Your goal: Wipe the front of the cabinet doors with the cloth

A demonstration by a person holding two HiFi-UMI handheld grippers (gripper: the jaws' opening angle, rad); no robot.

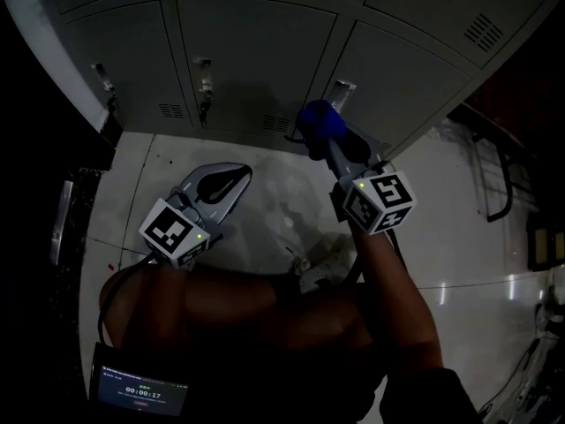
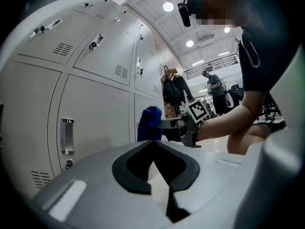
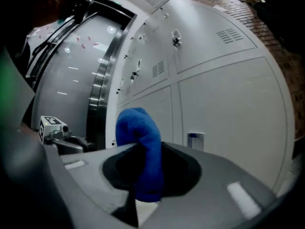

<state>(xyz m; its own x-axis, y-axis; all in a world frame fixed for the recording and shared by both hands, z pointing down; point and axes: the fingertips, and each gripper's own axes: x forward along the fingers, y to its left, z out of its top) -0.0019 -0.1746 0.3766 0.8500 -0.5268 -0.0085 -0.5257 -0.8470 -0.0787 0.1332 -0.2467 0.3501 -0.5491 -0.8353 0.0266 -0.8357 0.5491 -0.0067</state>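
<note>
Right gripper [image 3: 145,149] pinches the blue cloth [image 3: 138,125] with the cabinet door [image 3: 228,104] just ahead — hard rubbing might tug it free. Left gripper [image 2: 153,143] is closed and empty.

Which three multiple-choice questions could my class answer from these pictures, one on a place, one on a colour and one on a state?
1. Where is the cloth?
A. Lying loose, held by nothing.
B. Between the jaws of the right hand-held gripper.
C. Shut away out of sight.

2. What colour is the cloth?
A. White.
B. Red.
C. Blue.

3. How do the jaws of the left hand-held gripper stand?
A. Together, with nothing between them.
B. Wide apart.
C. Closed on the cloth.

Answers:
1 B: the right gripper view shows the cloth clamped between its jaws, in front of the grey cabinet doors.
2 C: it shows blue in all three views.
3 A: the left gripper view shows the jaw tips meeting, with nothing between them.
</note>
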